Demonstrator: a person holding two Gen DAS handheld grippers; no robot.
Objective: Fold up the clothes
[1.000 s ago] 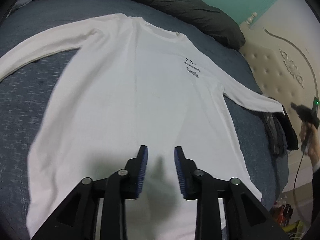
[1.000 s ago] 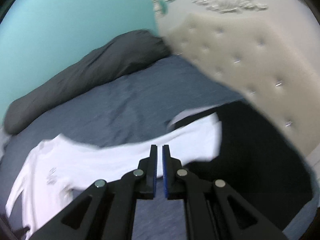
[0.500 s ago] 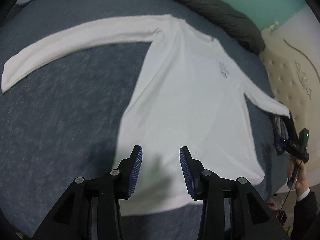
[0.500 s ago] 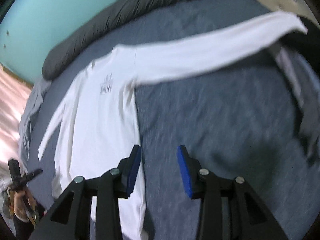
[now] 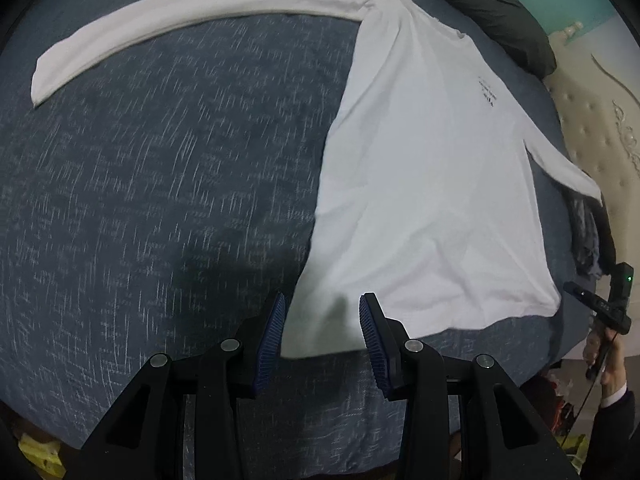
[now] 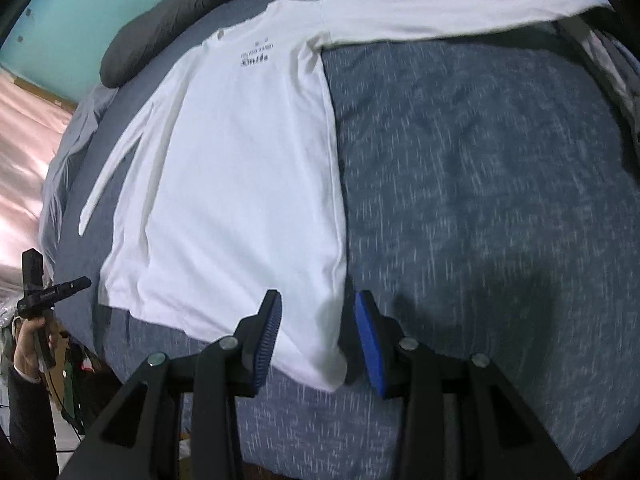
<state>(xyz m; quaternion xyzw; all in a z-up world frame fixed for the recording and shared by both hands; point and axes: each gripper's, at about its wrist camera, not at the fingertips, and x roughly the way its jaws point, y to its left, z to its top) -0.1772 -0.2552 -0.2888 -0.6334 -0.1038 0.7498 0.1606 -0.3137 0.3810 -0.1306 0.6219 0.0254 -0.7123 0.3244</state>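
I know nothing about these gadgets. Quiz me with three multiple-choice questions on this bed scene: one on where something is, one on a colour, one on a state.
1. Where do the left hand-held gripper and the right hand-held gripper sit over the shirt?
A. at its collar
B. at its two bottom corners
C. at its cuffs

2. What colour is the bedspread?
A. speckled blue
B. red
C. yellow

3. How does the shirt lie?
A. rolled up
B. folded in half
C. flat, sleeves spread out

Answers: 1 B, each wrist view shows a hem corner between the pads; 2 A, blue cloth surrounds the shirt; 3 C, the body is flat and both sleeves reach outward.
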